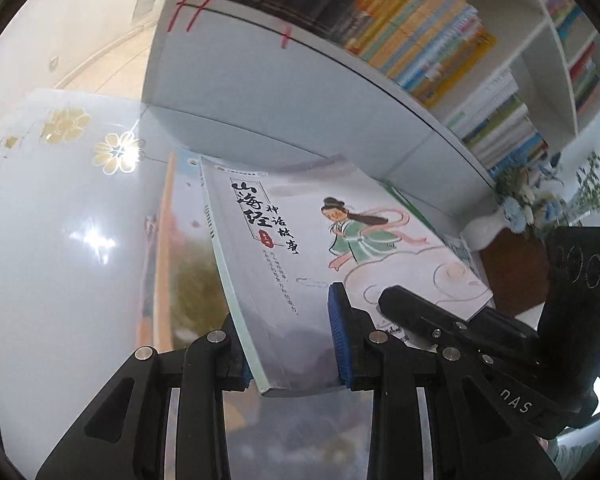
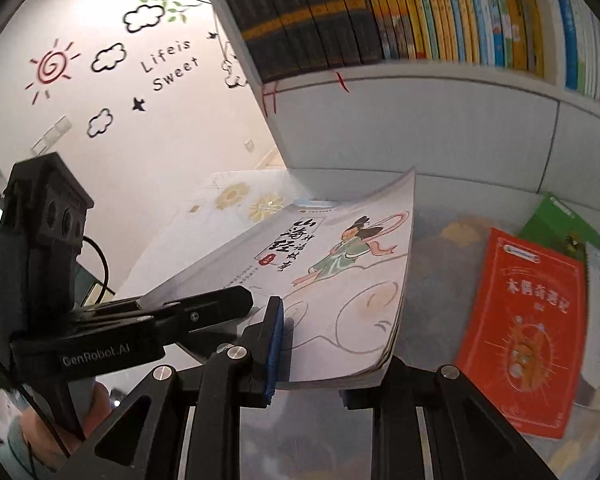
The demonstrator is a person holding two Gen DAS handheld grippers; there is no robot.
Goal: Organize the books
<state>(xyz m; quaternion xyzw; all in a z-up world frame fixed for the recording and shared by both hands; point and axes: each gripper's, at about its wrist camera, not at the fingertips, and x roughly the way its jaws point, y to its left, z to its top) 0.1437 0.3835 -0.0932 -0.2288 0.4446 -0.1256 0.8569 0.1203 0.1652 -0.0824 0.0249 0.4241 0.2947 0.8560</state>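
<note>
Black left gripper point(image 1: 296, 344) and right gripper point(image 2: 312, 352) both angle downward, each clamped on an edge of the white illustrated book point(image 1: 300, 240), lifted above the glossy table point(image 1: 60, 240) before the bookshelf point(image 2: 420, 120). Only the right wrist view shows a red book point(image 2: 520, 332) lying flat on the table.

A glossy white desk point(image 1: 52, 240) with gold flower prints point(image 1: 116, 152) is reflecting ceiling light. A white vase point(image 1: 486, 230) holding blue and green flowers point(image 1: 528, 200) is standing near the shelf unit. Wall decals, a red sun point(image 2: 52, 66), clouds point(image 2: 142, 18) and lettering point(image 2: 168, 66), are showing behind.
</note>
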